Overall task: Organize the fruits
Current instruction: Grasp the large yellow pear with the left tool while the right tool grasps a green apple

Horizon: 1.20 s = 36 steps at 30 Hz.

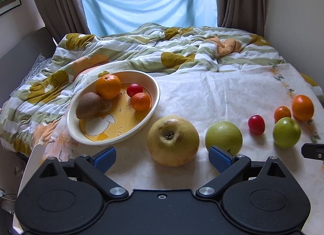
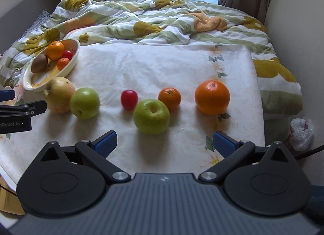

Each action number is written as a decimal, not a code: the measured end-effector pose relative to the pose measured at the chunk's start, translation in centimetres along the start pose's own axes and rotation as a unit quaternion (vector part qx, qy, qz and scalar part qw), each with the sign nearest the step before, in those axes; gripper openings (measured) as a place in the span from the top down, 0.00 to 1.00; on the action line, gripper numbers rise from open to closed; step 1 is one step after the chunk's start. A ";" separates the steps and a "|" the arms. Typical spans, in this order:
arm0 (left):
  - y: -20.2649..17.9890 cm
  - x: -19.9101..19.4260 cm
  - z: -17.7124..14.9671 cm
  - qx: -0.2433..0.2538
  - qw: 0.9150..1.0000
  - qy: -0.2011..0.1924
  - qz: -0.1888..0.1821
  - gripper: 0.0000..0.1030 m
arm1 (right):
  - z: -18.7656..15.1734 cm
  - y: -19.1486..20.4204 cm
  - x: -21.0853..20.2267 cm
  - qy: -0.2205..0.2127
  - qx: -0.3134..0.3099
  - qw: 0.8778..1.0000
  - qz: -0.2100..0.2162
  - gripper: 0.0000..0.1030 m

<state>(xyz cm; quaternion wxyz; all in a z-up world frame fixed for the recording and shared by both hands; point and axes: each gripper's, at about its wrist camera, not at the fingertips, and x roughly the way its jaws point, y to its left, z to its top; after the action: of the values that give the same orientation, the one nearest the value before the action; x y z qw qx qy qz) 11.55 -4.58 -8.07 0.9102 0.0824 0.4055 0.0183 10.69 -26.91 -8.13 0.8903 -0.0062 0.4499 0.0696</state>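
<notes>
Fruit still loose: a big yellow apple (image 1: 173,140) lies just beside the bowl (image 1: 155,101); then, in a row on the cloth (image 1: 212,93), a green apple (image 1: 223,136), a red plum (image 1: 256,124), a second green apple (image 1: 286,132), a small tangerine (image 1: 282,113) and a large orange (image 1: 302,107).
Fruit already in the bowl: an orange (image 1: 108,86), a kiwi (image 1: 88,105), a red plum (image 1: 134,90) and a tangerine (image 1: 141,101), crowded toward its far side.
Left claw (image 1: 162,159): spread wide, holding nothing, lined up on the yellow apple just ahead of it.
Right claw (image 2: 165,143): also wide and empty, facing the second green apple (image 2: 151,116).
Step in hand: likely picking up the yellow apple for the bowl.
Doing it well: bring the pads round the widest part of the apple, level with its middle, and close gently, since round fruit may roll on soft cloth.
Placing: the bare near part of the bowl looks the best spot.
Risk: the bowl sits partly on the rumpled quilt (image 1: 125,52) and could tip under a heavy fruit.
</notes>
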 end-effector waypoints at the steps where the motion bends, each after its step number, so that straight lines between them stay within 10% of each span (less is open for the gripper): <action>1: -0.2 0.5 0.1 0.003 1.000 0.002 0.002 0.03 | 0.0 -0.2 0.4 0.002 0.001 1.000 0.001 0.00; 36: -0.4 4.4 -0.2 0.023 0.999 0.026 -0.007 0.23 | 0.8 0.6 6.1 0.012 -0.020 0.999 0.035 0.04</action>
<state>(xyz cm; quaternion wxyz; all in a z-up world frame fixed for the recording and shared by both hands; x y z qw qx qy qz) 14.40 -4.52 -11.51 0.8972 0.0999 0.4302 0.0046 14.83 -25.55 -12.48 0.8818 -0.0090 0.4587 0.1094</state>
